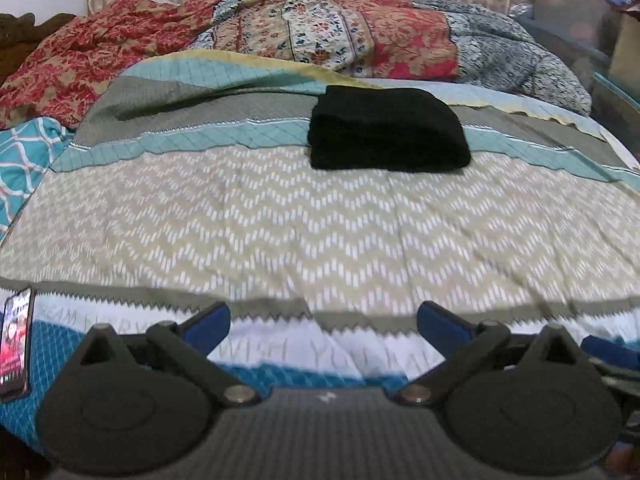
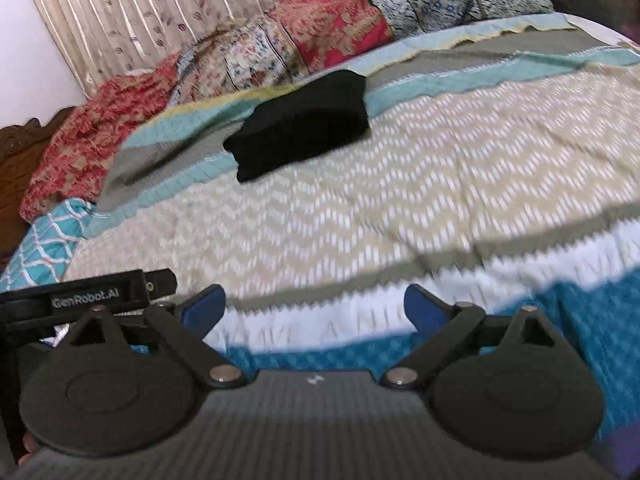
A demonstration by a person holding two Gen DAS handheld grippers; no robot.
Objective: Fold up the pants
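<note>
The black pants [image 1: 386, 130] lie folded into a compact bundle on the bed [image 1: 280, 220], well ahead of both claws. The left claw [image 1: 323, 322] and right claw [image 2: 315, 306] gape empty; neither looks clearly nearer.

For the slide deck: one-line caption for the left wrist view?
Left gripper, jaws open, hovers above the quilt, apart from the folded black pants.

Folded pants [image 1: 386, 128] lie on the far part of the quilt [image 1: 280, 216]; bedding [image 1: 320, 28] is piled behind, a phone [image 1: 16, 338] near left.
</note>
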